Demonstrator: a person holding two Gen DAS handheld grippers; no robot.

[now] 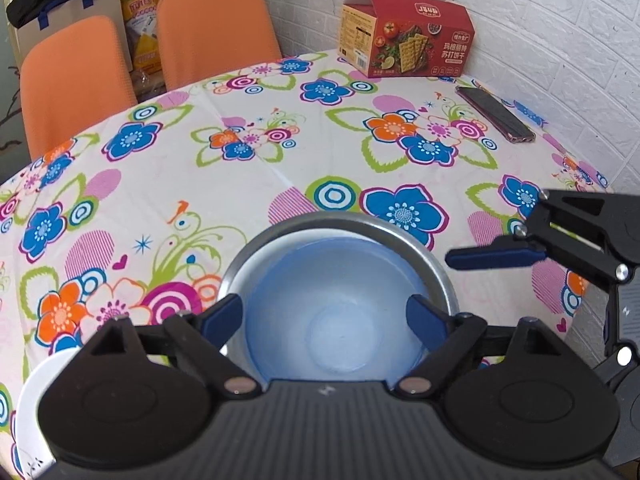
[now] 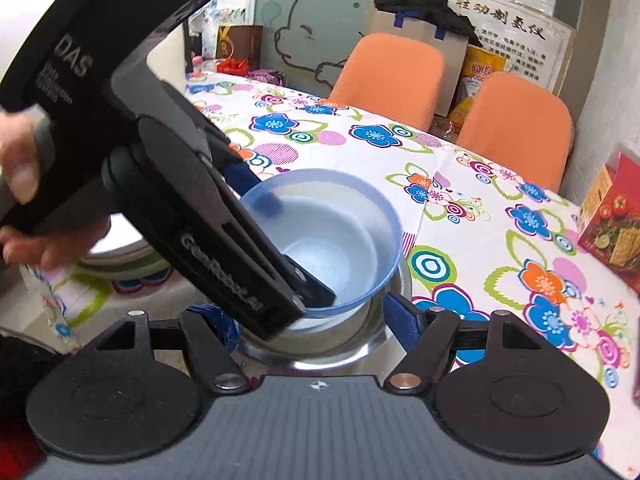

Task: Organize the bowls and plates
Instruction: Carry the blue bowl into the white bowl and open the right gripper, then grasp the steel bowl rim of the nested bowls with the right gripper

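I am viewing a translucent blue bowl (image 1: 340, 308) nesting inside a larger steel bowl (image 1: 434, 256), both standing upright on the flowered tabletop (image 1: 240, 168); the blue bowl is holding nothing, and its rim is rising above the steel rim in the right wrist view. I am keeping the left gripper (image 1: 324, 318) spread wide over the blue bowl: one blue finger (image 1: 222, 316) is sitting outside the bowl's left wall, the other is hanging inside it, and neither pad is pressing the plastic. In the right wrist view a hand (image 2: 18, 184) is carrying that left gripper down into the bowl from the left. I am holding the right gripper (image 2: 312, 320) partly spread around the steel bowl's near side; whether its pads are touching the metal I cannot tell, since the left pad is hidden behind the other tool.

A white plate (image 1: 32, 396) is lying left of the steel bowl, close to the tabletop's near edge and partly covered by my gripper body. Beyond the steel bowl the tabletop is running open to its far curved edge, where two orange chairs (image 1: 216, 28) are standing. A red cracker box (image 1: 404, 36) is resting far behind the steel bowl against the white brick wall (image 1: 520, 8), and a dark phone (image 1: 496, 114) is lying to the right of the bowl, nearer than the box.
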